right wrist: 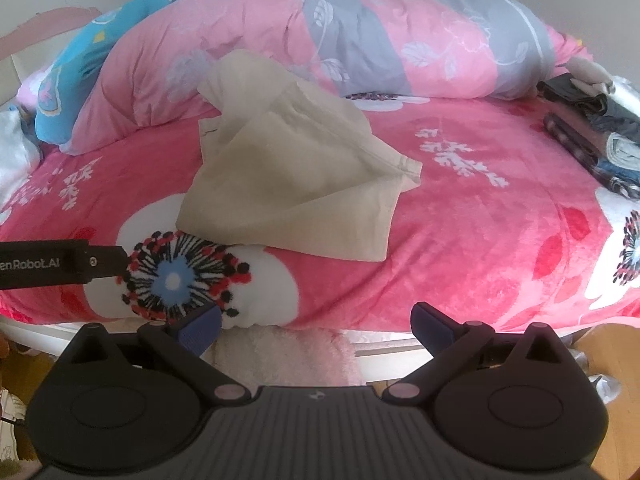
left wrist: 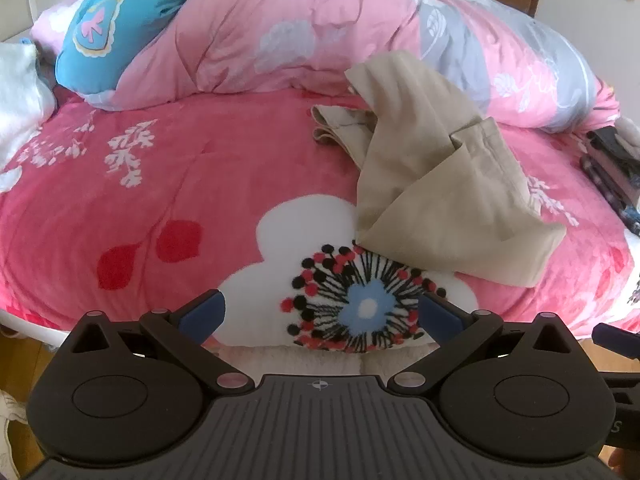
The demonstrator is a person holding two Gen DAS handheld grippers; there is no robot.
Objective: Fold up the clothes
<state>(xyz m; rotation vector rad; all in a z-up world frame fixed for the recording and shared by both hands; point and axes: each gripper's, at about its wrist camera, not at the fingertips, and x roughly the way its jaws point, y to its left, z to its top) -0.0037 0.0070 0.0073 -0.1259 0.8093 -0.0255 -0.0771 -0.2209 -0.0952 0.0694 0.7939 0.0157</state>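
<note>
A crumpled beige garment (left wrist: 432, 184) (right wrist: 296, 184) lies loosely bunched on the pink flowered bedspread (left wrist: 160, 208) (right wrist: 480, 240). My left gripper (left wrist: 322, 314) hovers over the near edge of the bed, open, with nothing between its blue pads; the garment lies ahead and to its right. My right gripper (right wrist: 318, 326) is also open and empty, at the bed's near edge, with the garment ahead and slightly left. The left gripper's black body (right wrist: 60, 266) shows at the left edge of the right wrist view.
A rolled pink and grey quilt (left wrist: 320, 32) (right wrist: 360, 40) and a blue pillow (left wrist: 120, 20) lie along the far side. A stack of dark folded clothes (right wrist: 592, 132) (left wrist: 612, 168) sits at the right. White cloth (left wrist: 20, 92) lies at the left. Wooden floor shows below the bed edge.
</note>
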